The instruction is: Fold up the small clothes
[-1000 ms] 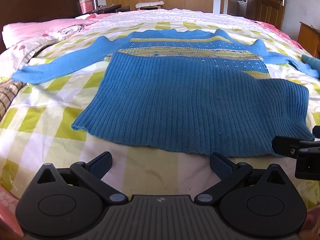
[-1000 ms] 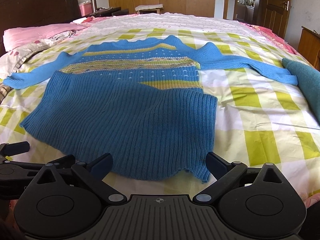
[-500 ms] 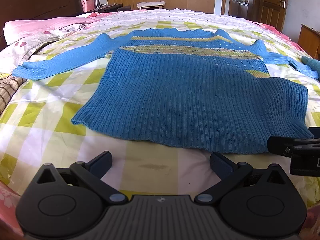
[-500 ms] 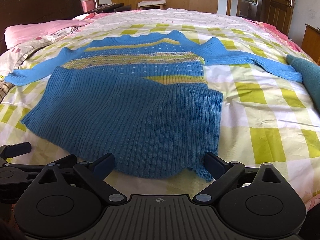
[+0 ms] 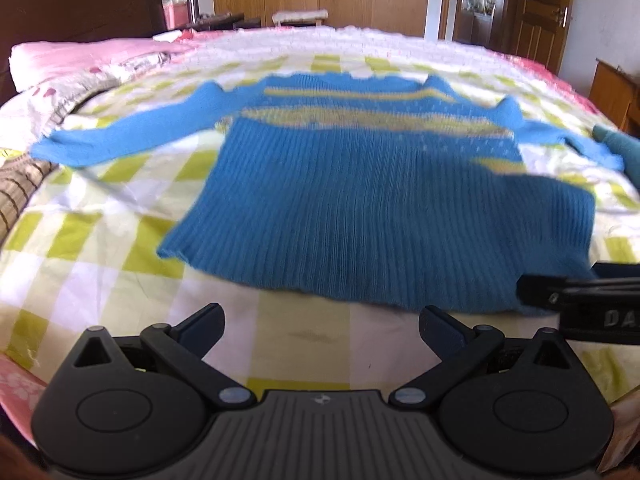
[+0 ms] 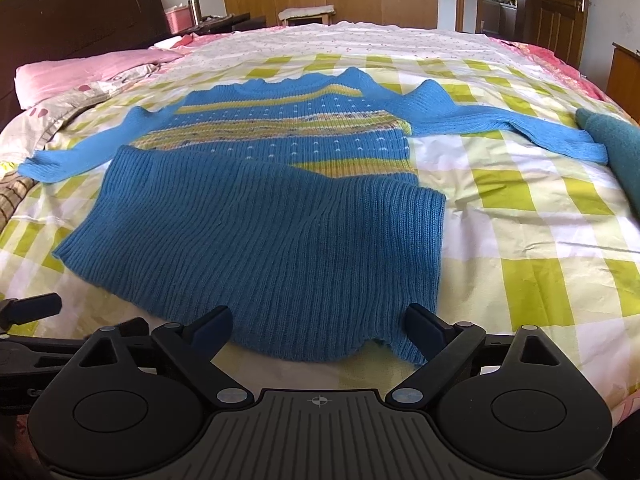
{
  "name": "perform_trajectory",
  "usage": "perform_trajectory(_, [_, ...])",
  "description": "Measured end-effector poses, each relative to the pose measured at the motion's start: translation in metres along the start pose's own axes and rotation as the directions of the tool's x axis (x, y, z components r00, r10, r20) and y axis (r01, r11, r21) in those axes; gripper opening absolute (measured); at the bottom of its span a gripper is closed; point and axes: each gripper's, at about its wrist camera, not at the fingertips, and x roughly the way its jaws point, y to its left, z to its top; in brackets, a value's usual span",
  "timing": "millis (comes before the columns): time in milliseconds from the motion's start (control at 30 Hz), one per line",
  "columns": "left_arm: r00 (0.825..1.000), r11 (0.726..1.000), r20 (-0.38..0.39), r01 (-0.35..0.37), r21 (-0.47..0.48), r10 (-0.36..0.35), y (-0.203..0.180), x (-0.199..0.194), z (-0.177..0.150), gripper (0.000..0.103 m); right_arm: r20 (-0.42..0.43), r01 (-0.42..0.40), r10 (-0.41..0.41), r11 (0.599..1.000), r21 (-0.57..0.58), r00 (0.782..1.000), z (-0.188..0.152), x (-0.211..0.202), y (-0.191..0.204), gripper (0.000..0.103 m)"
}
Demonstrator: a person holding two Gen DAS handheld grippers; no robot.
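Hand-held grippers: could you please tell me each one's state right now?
Left hand-held gripper: open, empty.
Right hand-held gripper: closing, sweater hem between its fingers, not yet pinched.

One blue sweater (image 6: 256, 216), one teal cloth (image 6: 612, 148), two pillows (image 6: 80, 76).

The left gripper (image 5: 322, 320) stands wide apart, tilted downward, with nothing between its fingers. The right gripper (image 6: 318, 322) points down likewise, its jaws closing, gripping nothing.
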Motion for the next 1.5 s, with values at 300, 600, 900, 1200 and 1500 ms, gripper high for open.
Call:
perform_trajectory(300, [0.995,1.0,0.097,0.025,0.018,-0.027,-0.006,-0.017,0.027,0.103,0.027,-0.02,0.018,0.998,0.067,0.999,0.008,-0.006,-0.016,0.08])
perform_trajectory(600, [0.994,0.995,0.081,0.066,0.072,-0.071,-0.023,-0.001,0.045,0.103,0.019,-0.021,0.018,0.99,0.141,1.0,0.019,0.0,-0.037,0.069])
perform_trajectory(900, [0.988,0.988,0.092,0.11,0.112,-0.121,-0.04,0.012,0.064,0.103,0.043,-0.014,0.004,0.973,0.23,0.999,0.041,0.007,-0.069,0.053])
perform_trajectory(1200, [0.984,0.982,0.108,0.123,0.14,-0.139,-0.058,0.041,0.092,0.103,0.058,0.021,-0.04,0.955,0.295,0.997,0.069,0.029,-0.105,0.048])
perform_trajectory(1500, [0.971,0.969,0.115,0.19,0.158,-0.209,-0.086,0.064,0.116,0.103,0.077,0.086,-0.127,0.915,0.395,0.989,0.09,0.043,-0.153,0.048])
